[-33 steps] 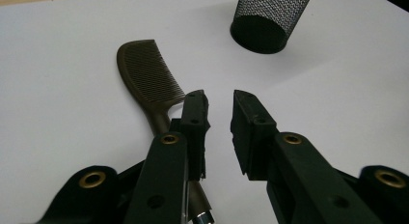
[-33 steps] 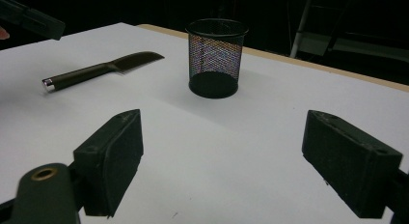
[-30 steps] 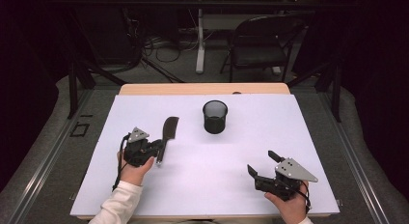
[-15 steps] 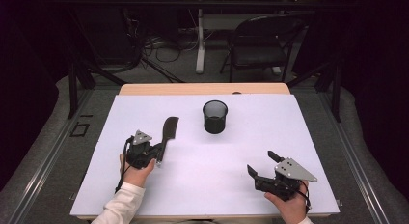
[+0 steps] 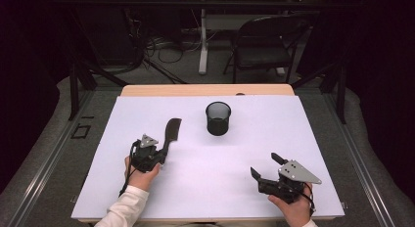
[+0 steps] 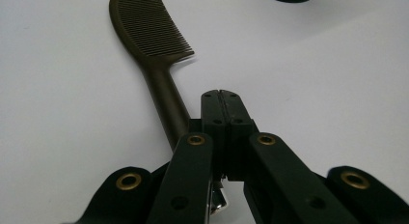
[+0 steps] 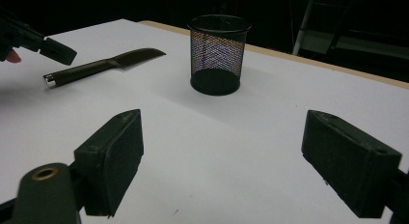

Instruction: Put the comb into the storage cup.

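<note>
The left hand-held gripper (image 5: 159, 156) is held low over the near left part of the white surface (image 5: 244, 153), and its jaws are seen pressed together with nothing between them in the left gripper view (image 6: 223, 108). It is gripped from behind by the left hand (image 5: 139, 175), from which a white sleeve (image 5: 122, 207) runs to the bottom edge of the high view. A dark comb (image 5: 170, 134) is laid flat on the surface just beside those closed jaws, its handle passing along their left side in the left gripper view (image 6: 166, 101) and its toothed head pointed away from the person; whether the jaws touch the handle cannot be told. The right hand-held gripper (image 5: 266, 168) is held at the near right of the surface by the right hand (image 5: 288, 207), and its jaws are spread wide with nothing between them, as is seen in the right gripper view (image 7: 236, 161). A black mesh cup (image 5: 218, 118) is stood upright toward the far middle of the surface, well apart from both grippers and near the comb's head. In the right gripper view the cup (image 7: 217, 52) is seen ahead between the open jaws, with the comb (image 7: 103, 64) lying to its left and the left hand-held gripper (image 7: 55, 49) at the upper left edge.
</note>
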Demonstrator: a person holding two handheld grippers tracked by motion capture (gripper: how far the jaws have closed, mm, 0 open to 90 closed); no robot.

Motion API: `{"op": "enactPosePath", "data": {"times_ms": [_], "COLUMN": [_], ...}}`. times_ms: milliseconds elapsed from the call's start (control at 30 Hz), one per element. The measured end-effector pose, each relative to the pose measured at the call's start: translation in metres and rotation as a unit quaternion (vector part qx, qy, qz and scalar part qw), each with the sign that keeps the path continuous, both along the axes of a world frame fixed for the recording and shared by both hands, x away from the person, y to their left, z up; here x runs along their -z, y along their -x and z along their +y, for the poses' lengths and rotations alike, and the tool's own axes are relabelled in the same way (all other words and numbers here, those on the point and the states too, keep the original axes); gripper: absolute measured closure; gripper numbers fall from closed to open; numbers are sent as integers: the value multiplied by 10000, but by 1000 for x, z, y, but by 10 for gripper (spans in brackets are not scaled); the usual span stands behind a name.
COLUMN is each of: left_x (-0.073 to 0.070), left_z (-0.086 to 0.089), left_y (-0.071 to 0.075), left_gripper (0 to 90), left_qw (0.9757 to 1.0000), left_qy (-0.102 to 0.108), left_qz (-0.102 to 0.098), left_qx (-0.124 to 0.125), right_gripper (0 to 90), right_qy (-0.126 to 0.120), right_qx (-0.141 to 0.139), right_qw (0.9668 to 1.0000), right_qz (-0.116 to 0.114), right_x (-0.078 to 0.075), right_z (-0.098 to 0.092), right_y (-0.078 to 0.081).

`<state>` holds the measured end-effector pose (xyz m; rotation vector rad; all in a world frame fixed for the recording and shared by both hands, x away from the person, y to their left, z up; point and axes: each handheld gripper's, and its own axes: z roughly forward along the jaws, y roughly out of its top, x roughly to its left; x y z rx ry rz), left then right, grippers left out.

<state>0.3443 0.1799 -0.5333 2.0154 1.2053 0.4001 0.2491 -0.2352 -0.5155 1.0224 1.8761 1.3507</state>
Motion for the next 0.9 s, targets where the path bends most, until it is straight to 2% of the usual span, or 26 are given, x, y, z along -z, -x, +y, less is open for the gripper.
{"op": "enactPosePath", "data": {"times_ms": [700, 900], "left_x": [11, 12], "left_z": [-4, -3], "left_y": [-3, -4], "left_gripper": [900, 900], "left_qw": [9992, 9991], "left_qy": [-297, -354], "left_qz": [259, 250], "left_qx": [53, 36], "right_gripper": [146, 146], "right_qy": [7, -3], "right_qx": [-4, -10], "right_qw": [10000, 10000], "right_qz": [35, 43], "right_x": [0, 1], "right_z": [0, 1], "right_y": [0, -1]}}
